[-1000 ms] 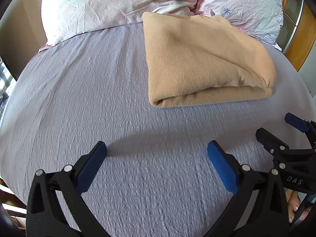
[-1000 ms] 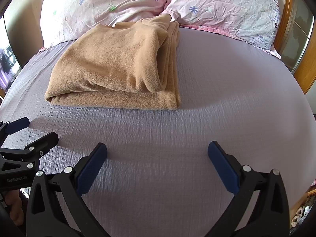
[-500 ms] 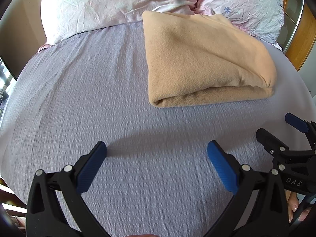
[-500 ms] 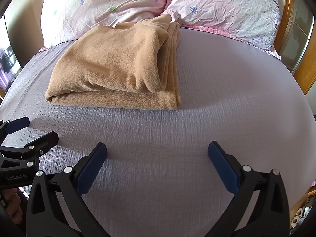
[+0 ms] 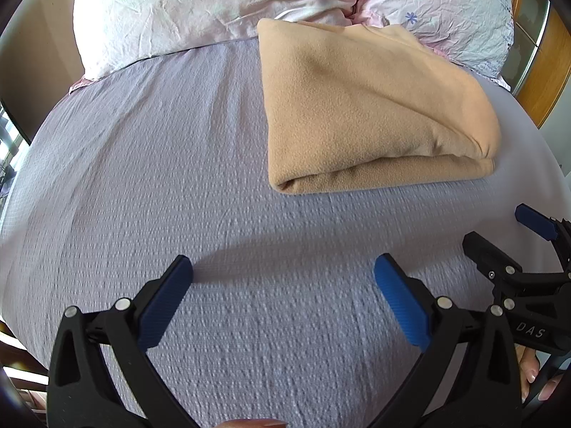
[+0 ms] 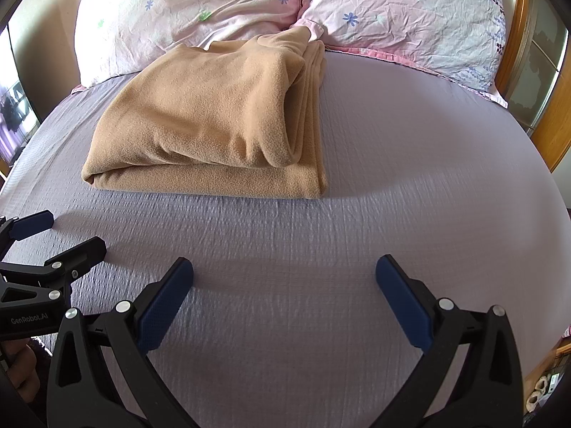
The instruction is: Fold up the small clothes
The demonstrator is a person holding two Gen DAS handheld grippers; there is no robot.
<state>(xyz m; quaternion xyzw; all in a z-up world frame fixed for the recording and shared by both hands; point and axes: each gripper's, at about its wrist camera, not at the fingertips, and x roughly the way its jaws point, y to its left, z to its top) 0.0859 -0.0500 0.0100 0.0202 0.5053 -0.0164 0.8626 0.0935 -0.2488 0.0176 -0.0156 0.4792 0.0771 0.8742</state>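
Observation:
A folded tan fleece cloth (image 5: 371, 114) lies on the lilac bed sheet (image 5: 160, 185) near the pillows; it also shows in the right wrist view (image 6: 214, 125), folded in several layers. My left gripper (image 5: 283, 271) is open and empty, low over the sheet, well short of the cloth. My right gripper (image 6: 284, 271) is open and empty, also short of the cloth. The right gripper shows at the right edge of the left wrist view (image 5: 499, 235); the left gripper shows at the left edge of the right wrist view (image 6: 67, 232).
Two pink floral pillows (image 6: 200, 10) (image 6: 410, 14) lie at the head of the bed behind the cloth. A wooden headboard or frame (image 6: 549, 114) stands at the right. The bed edge drops off at left and right.

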